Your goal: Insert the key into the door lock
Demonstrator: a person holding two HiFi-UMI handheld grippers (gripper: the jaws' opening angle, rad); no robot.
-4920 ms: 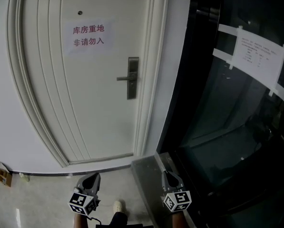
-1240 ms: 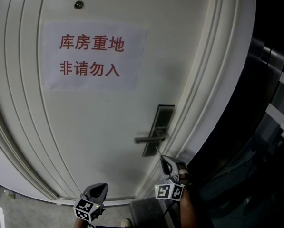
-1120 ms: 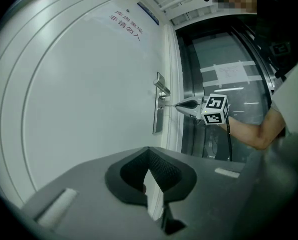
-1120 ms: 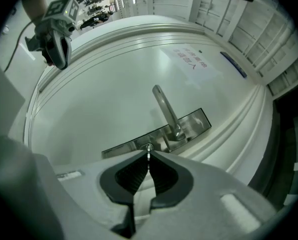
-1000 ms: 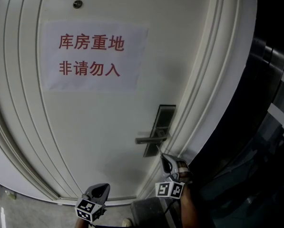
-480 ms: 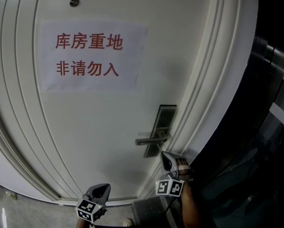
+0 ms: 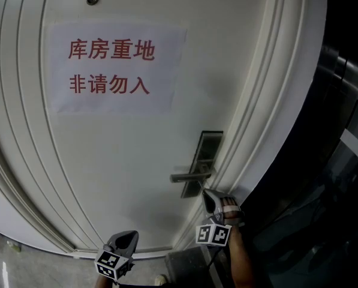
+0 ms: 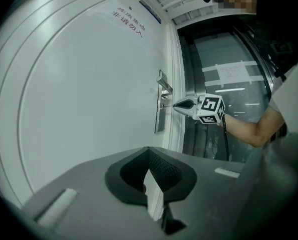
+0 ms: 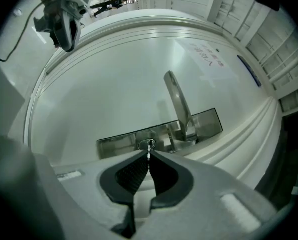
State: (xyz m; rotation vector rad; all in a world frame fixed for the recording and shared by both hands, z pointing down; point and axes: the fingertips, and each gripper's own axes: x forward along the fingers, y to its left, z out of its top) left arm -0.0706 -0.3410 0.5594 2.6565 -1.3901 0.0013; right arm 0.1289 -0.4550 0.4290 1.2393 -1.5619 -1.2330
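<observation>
metal key (image 9: pixel 149 149) at brushed-steel keyhole (image 9: pixel 142 145), right gripper (image 9: pixel 149 155) clamped on it (left gripper (image 8: pixel 149 152) together)

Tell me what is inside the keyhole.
The key, pinched by the right gripper, has its tip at the keyhole's mouth. How deep it reaches is hidden inside the lock.

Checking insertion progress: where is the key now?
Right gripper view: the key is pinched by the right gripper, tip at the keyhole, left of the lever handle.
</observation>
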